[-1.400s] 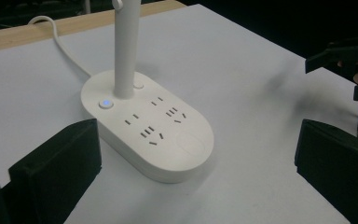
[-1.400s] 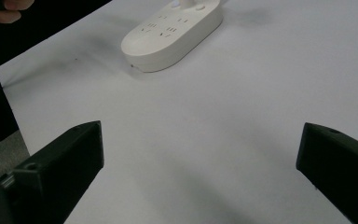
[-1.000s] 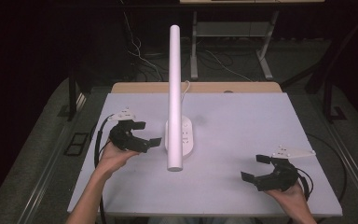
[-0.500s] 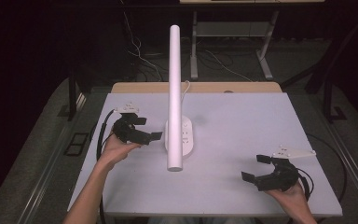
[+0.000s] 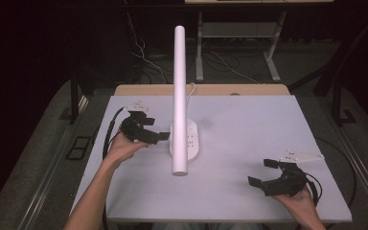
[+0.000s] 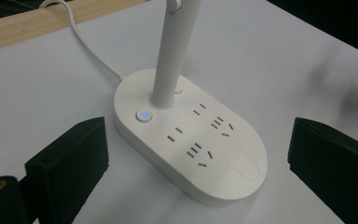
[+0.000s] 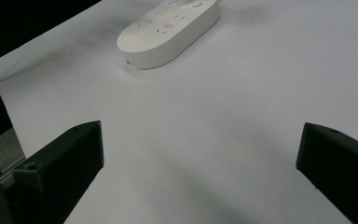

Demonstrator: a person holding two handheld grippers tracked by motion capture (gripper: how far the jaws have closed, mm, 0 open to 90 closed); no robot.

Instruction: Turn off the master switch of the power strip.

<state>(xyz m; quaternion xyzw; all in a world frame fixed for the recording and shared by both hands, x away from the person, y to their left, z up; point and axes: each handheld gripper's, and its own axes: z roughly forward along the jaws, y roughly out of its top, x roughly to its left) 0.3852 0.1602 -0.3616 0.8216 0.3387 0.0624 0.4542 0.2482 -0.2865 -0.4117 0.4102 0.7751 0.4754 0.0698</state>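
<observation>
Lamp base [image 6: 191, 140] with sockets and a lit blue button [image 6: 143, 115], mid-table [image 5: 249, 120], white stem rising from it, left gripper [image 5: 154, 134] spread wide just beside it, right gripper [image 5: 263, 173] spread too, well apart near the front edge

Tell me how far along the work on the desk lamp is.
Done: the left gripper is at the lamp base, jaws open to either side of it, touching nothing. The round button beside the stem glows blue; the lamp head looks unlit. In hand: nothing is gripped or pressed. The right gripper hangs open over the table, apart from the lamp. Left: probably pressing that button.
</observation>
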